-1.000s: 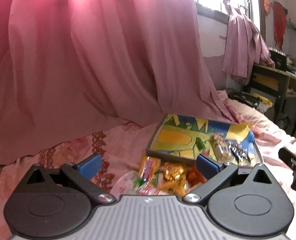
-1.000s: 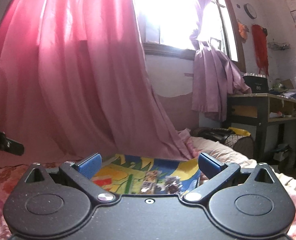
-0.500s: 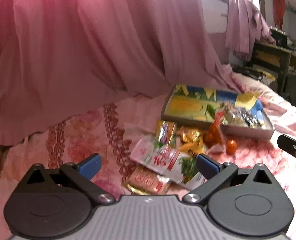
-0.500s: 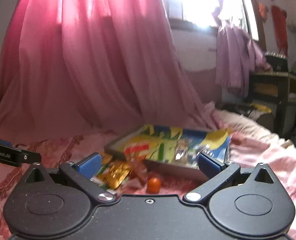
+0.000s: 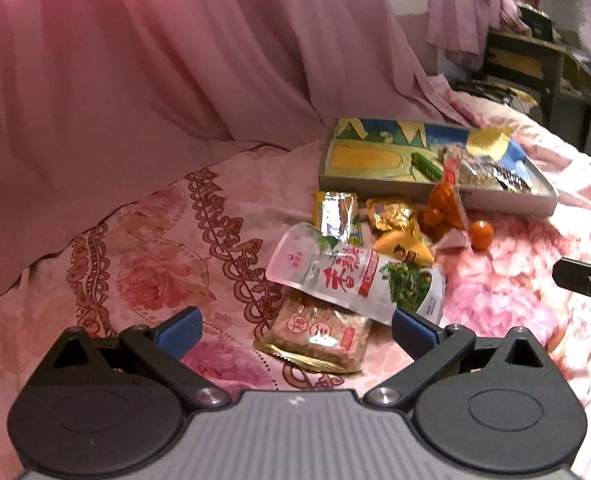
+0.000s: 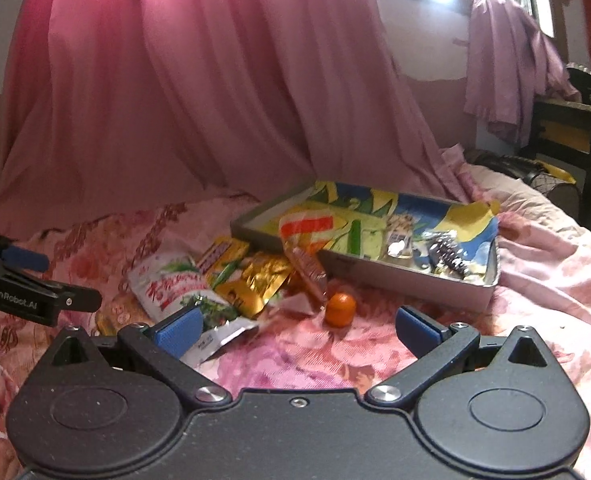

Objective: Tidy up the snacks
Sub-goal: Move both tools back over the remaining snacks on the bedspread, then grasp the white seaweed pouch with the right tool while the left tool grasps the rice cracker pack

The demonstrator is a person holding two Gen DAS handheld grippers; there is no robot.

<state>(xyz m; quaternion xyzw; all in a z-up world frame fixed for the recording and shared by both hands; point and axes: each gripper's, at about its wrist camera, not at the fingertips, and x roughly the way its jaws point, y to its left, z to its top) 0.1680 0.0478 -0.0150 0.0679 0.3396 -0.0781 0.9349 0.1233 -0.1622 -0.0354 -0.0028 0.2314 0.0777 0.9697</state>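
A pink curtain [image 5: 175, 80] hangs down onto the far side of a bed covered by a pink floral bedspread [image 5: 143, 280], which carries everything. Toward the far right part of the bedspread lies a shallow tray [image 5: 495, 200] with a bright yellow, green and blue printed lining; a few small wrapped snacks [image 6: 443, 254] lie in its right end. Against the tray's near wall sits a loose pile of packets. The largest is a clear and white pouch with red lettering and a picture of greens [image 5: 355, 276], lying flat and overlapping a biscuit pack [image 5: 319, 336] nearer the camera. Behind the pouch are a silver-and-yellow packet [image 5: 335, 214], a crinkled gold packet [image 5: 395, 216] and an orange-red packet [image 5: 443, 200] that leans up onto the tray's rim. A small orange fruit [image 6: 339, 309] rests alone on the bedspread just right of the pile, apart from the tray. The left gripper [image 5: 293, 326] hovers over the biscuit pack, its blue-padded fingers spread wide and empty. The right gripper [image 6: 295, 328] hangs just short of the fruit, fingers likewise spread with nothing between them.
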